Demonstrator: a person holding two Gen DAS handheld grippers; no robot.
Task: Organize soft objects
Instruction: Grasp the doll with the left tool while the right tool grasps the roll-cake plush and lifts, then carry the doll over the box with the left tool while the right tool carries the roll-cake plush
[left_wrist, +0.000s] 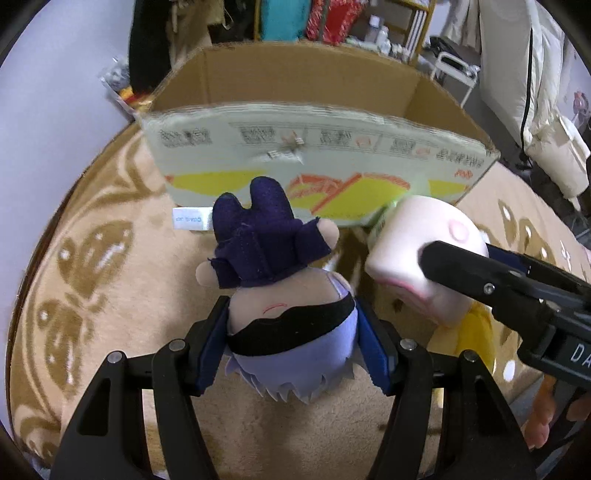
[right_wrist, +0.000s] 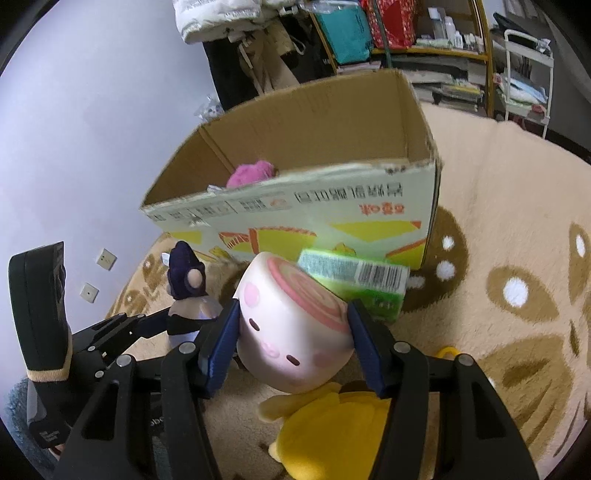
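Left tongs (left_wrist: 291, 332) grip purple doll (left_wrist: 273, 266); right tongs (right_wrist: 291, 332) grip pink plush (right_wrist: 291, 325).

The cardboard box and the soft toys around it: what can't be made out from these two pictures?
- Open cardboard box: in the left wrist view its near wall hides the inside; the right wrist view shows only a fuzzy pink toy.
- Box print: blurred, unreadable in the left wrist view.
- Yellow plush toy: the pink-and-white roll-shaped plush and the right gripper cover it.
- Purple-clothed doll: seen upside down, black band over its eyes.
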